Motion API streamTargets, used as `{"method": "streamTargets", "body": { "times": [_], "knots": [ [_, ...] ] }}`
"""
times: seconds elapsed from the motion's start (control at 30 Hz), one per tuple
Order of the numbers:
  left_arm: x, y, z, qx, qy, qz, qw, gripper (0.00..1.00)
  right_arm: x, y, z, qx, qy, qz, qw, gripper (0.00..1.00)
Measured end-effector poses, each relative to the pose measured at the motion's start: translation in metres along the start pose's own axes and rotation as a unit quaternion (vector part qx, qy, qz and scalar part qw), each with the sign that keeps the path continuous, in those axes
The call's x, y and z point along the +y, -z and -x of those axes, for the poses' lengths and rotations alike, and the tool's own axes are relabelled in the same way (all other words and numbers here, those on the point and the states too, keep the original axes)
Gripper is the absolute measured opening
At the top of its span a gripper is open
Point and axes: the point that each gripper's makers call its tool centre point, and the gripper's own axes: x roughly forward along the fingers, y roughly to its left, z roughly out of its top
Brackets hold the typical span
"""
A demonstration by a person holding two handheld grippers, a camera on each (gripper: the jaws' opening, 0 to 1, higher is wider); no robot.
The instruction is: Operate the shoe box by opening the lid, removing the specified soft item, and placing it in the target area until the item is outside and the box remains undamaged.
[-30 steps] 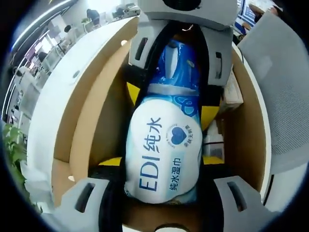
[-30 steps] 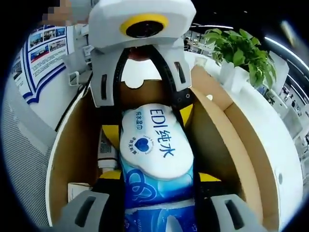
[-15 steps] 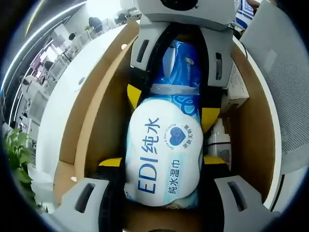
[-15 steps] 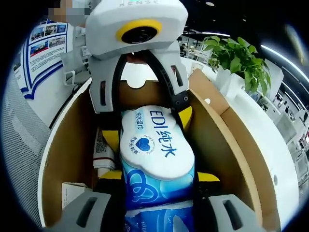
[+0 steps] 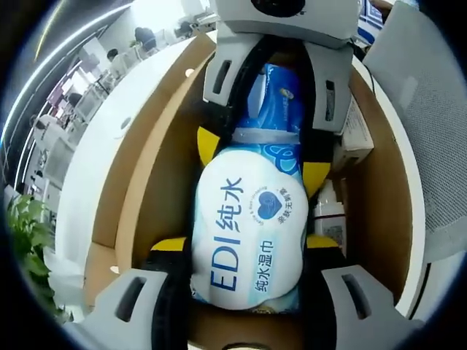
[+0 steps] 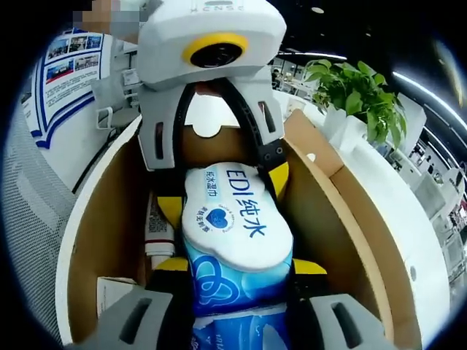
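Open shoe box (image 5: pixel 146 182), brown cardboard inside with a white outer wall, lid off the top. The wet wipes pack (image 5: pixel 248 233) sits inside it, blue and white soft pack with a white flap printed "EDI" plus Chinese characters and a heart mark.

Left gripper view: left gripper (image 5: pixel 244 251) comes up from 6 o'clock, grey arms with yellow pads at 8 and 4 o'clock of the pack, pressed on both sides of its flap end. Claw narrow, clamped on the wet wipes pack. Right gripper (image 5: pixel 255 142) enters from 12 o'clock, its yellow pads against the blue end of the same pack. At 3 o'clock of the pack, a small white bottle (image 5: pixel 330 211) lies along the box wall, and a small white carton (image 5: pixel 357 135) sits at 2 o'clock. White mesh surface (image 5: pixel 430 131) outside the box at 3 o'clock. Green plant (image 5: pixel 29 240) at 8 o'clock, office desks at 10 o'clock.

Right gripper view: right gripper (image 6: pixel 237 273) from 6 o'clock, yellow pads touching both sides of the pack (image 6: pixel 233 240) at its blue end; claw narrow, holding the pack. Left gripper (image 6: pixel 222 193) comes in from 12 o'clock, pads on the flap end. Pack lies lengthwise between the two, low in the box (image 6: pixel 343 211). A white tube (image 6: pixel 157 230) lies at 9 o'clock of the pack. Potted plant (image 6: pixel 357 87) at 1 o'clock, wall poster (image 6: pixel 62 69) at 10 o'clock.
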Motion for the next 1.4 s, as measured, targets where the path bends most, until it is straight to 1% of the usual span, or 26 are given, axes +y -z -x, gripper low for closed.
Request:
{"method": "streamTargets", "body": {
  "times": [0.3,0.73,0.83,1.0,1.13,1.4],
  "knots": [
    [-0.002,-0.001,0.003,0.009,0.013,-0.002,0.9999,0.58,0.003,-0.003,0.005,0.002,-0.001,-0.009,1.0,0.41],
    [-0.001,-0.01,0.019,0.016,0.009,-0.011,0.9998,0.58,0.002,-0.014,0.017,-0.006,0.005,-0.004,1.0,0.41],
    [-0.001,-0.012,0.021,0.016,0.006,-0.011,0.9998,0.58,0.002,-0.016,0.021,-0.008,0.007,-0.004,0.9999,0.41],
    [-0.001,-0.017,0.03,0.013,0.001,-0.014,0.9998,0.58,0.002,-0.021,0.027,-0.015,0.011,-0.001,0.9998,0.41],
    [-0.001,-0.022,0.036,0.011,-0.007,-0.017,0.9998,0.58,0.002,-0.026,0.033,-0.021,0.016,0.006,0.9996,0.41],
    [0.001,-0.03,0.051,0.014,-0.017,-0.025,0.9994,0.57,0.002,-0.037,0.046,-0.029,0.022,0.013,0.9992,0.41]
  ]
}}
